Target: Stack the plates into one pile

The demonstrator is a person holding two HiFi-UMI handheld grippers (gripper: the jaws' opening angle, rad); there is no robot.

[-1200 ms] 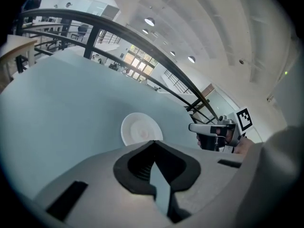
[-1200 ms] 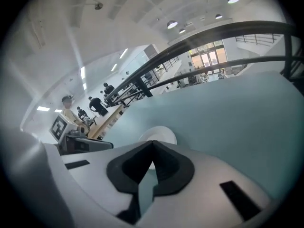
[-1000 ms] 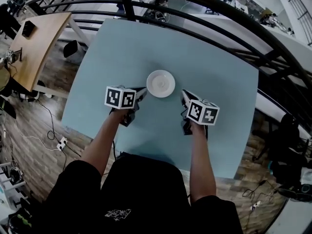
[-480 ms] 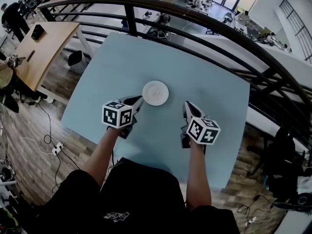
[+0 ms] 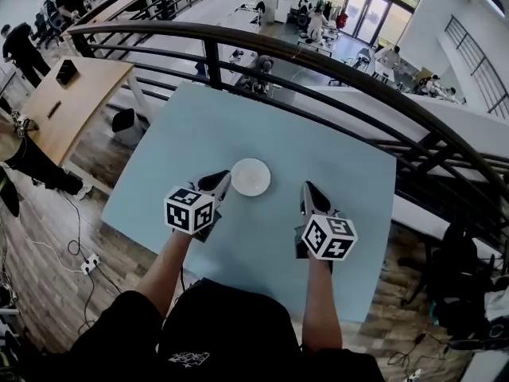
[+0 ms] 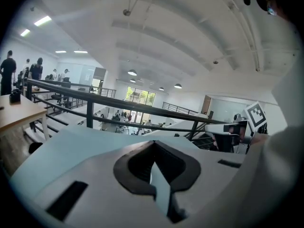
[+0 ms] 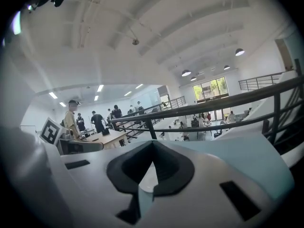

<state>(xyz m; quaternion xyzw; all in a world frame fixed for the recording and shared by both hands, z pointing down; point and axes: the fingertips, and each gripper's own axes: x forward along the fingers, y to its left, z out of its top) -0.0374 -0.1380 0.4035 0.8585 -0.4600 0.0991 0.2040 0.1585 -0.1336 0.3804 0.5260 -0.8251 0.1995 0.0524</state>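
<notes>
Looks steeply down onto a pale blue bench [image 5: 238, 118] with a dark railing [image 5: 334, 58] curving behind it. Starting at the left: shows the left claw [image 5: 220, 180] held over the bench, pressed together with nothing between its tips, pointing away from the body. Carries the left marker cube [image 5: 189, 210] at its hand end. Just right of that tip, shows the white plates [image 5: 250, 177] resting on the bench near its middle as one round disc; cannot tell how many lie in the pile. Farther right, shows the right claw [image 5: 307, 191], likewise pressed together and empty, with the right marker cube [image 5: 328, 237] behind it. Places the plates between the two claws, slightly ahead of both tips and clearly closer to the left tip than to the right. Being round, offers no long axis to line up with. Reveals no loose plate anywhere else on the bench, so probably marks the stacking as done. Favours the left hand, should any further reach be needed.
</notes>
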